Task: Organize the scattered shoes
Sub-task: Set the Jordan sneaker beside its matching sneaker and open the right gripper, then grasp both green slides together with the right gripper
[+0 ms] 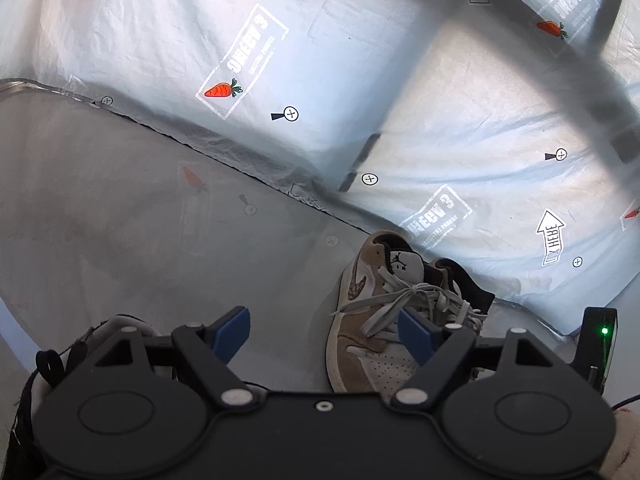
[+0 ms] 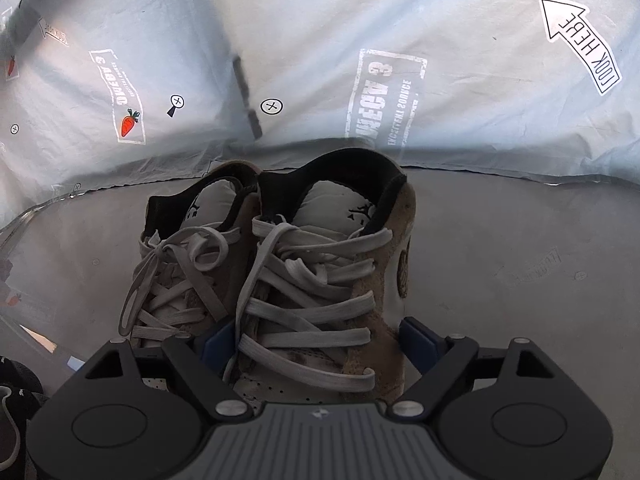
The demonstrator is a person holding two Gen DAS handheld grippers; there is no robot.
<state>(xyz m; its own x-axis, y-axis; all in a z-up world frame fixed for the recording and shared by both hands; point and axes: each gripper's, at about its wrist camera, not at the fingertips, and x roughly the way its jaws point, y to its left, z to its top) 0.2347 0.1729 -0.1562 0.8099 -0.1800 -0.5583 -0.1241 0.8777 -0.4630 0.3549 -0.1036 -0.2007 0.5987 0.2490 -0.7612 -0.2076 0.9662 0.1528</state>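
Pair of tan-and-white laced sneakers (image 2: 280, 280), upright, side by side touching, toes toward camera, on grey floor

A smooth grey floor (image 1: 120, 240) fills the near ground and faintly reflects what lies beyond it. At its far edge lies a wrinkled pale blue sheet (image 1: 180, 40) printed with orange carrots (image 1: 219, 90), stamped boxes, crossed circles and "LOOK HERE" arrows (image 2: 582, 42). Bright light falls across the sheet, broken by broad soft shadows.

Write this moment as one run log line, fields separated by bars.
stage: pairing tan sneakers | left gripper: jaws open, empty | right gripper: jaws astride right sneaker | left sneaker: alongside
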